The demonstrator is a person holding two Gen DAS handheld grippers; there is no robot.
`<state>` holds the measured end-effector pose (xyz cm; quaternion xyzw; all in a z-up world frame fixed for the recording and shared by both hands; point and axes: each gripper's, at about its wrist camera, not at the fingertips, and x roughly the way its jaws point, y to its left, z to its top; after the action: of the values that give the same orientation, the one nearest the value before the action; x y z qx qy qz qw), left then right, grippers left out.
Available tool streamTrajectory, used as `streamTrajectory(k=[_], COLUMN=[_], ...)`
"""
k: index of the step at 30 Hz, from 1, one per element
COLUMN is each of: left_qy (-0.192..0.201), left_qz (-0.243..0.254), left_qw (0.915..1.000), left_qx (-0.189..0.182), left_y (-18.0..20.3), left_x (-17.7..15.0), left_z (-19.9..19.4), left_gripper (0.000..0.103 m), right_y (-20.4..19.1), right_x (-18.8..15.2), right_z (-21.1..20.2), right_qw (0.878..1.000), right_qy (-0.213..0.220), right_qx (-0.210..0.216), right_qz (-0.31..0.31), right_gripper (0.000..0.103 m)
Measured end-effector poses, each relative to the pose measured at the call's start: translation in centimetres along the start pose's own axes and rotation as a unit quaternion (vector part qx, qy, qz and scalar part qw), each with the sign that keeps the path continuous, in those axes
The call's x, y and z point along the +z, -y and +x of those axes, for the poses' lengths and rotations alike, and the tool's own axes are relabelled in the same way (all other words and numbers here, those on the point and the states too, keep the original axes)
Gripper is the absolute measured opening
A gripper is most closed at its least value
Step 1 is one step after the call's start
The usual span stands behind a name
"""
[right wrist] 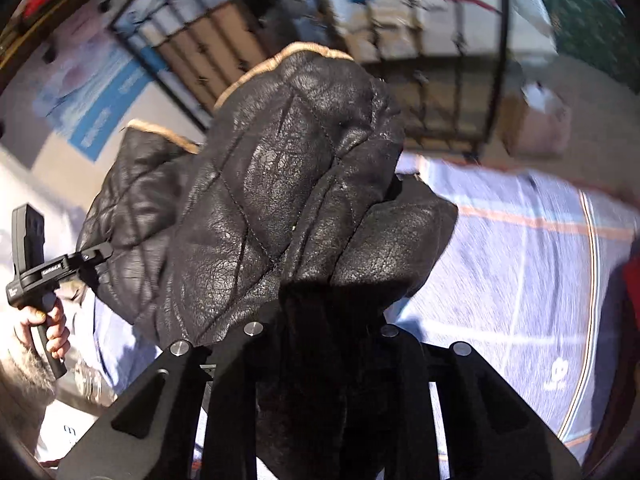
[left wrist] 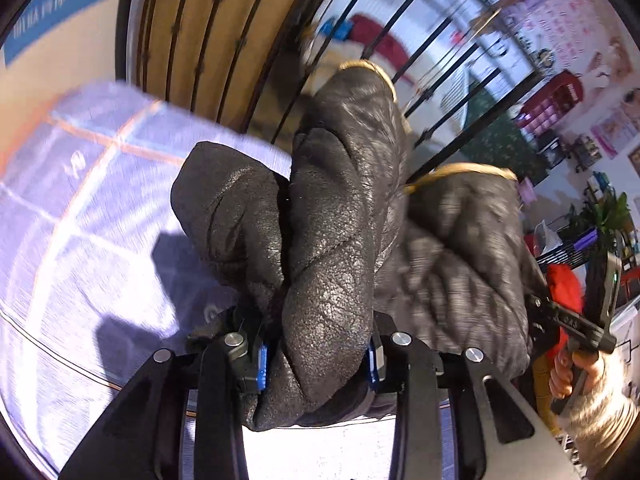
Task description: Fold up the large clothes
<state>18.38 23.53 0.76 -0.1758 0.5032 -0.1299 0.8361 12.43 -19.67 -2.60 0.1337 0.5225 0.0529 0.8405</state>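
Observation:
A black quilted leather jacket point(left wrist: 340, 216) with tan fleece trim is lifted above the bed. My left gripper point(left wrist: 318, 354) is shut on a thick bunch of it between its blue pads. My right gripper point(right wrist: 320, 320) is shut on another bunch of the jacket point(right wrist: 272, 184); its fingertips are buried in the fabric. The right gripper also shows at the right edge of the left wrist view point(left wrist: 576, 320), and the left gripper shows at the left edge of the right wrist view point(right wrist: 40, 264). The jacket hangs between the two.
A lilac checked bedsheet point(left wrist: 80, 216) with orange and white lines lies below, also in the right wrist view point(right wrist: 520, 264). A black metal bed frame point(left wrist: 248, 40) and wooden panel stand behind. Cluttered shelves and posters point(left wrist: 560, 92) are at the right.

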Motion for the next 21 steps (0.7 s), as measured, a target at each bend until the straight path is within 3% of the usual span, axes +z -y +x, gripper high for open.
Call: streamTrajectory(k=[4,7,9,13,17,20,21], left_qy=[0.063,0.125,0.164,0.187,0.178,0.143,0.121], left_qz=[-0.01,-0.052,-0.068,-0.1,-0.166,-0.256,-0.307], left_qw=[0.9977,0.9893,0.9804,0.9642,0.9507,0.9355,0.9268], left_qx=[0.024,0.054,0.086,0.159,0.192,0.197,0.18], left_y=[-1.3,-3.8,-5.2,-7.1,-9.6,-13.3,-15.6], left_x=[-0.2,-1.4,-2.8,-6.2,-11.1,-15.3,-17.4], left_z=[-7.6,-15.0,-20.1,-25.6,-24.6,-19.2,-16.6], left_gripper=[0.032,0.032,0.032,0.033,0.034,0.034,0.034], right_y=[-7.0,-13.4,-18.6,-27.3,-30.9,-29.5,-28.5], right_x=[4.1,7.8,10.0,12.9,15.2,15.4,15.0], right_z=[-1.0,-0.9,-1.0,0.8,7.6,16.0,18.9], right_qw=[0.996,0.986,0.971,0.935,0.924,0.944,0.951], right_qy=[0.031,0.044,0.06,0.066,-0.001,-0.116,-0.141], right_qx=[0.042,0.086,0.123,0.175,0.214,0.201,0.183], right_qz=[-0.078,-0.137,-0.196,-0.3,-0.317,-0.236,-0.208], right_gripper=[0.022,0.022,0.022,0.022,0.025,0.033,0.033])
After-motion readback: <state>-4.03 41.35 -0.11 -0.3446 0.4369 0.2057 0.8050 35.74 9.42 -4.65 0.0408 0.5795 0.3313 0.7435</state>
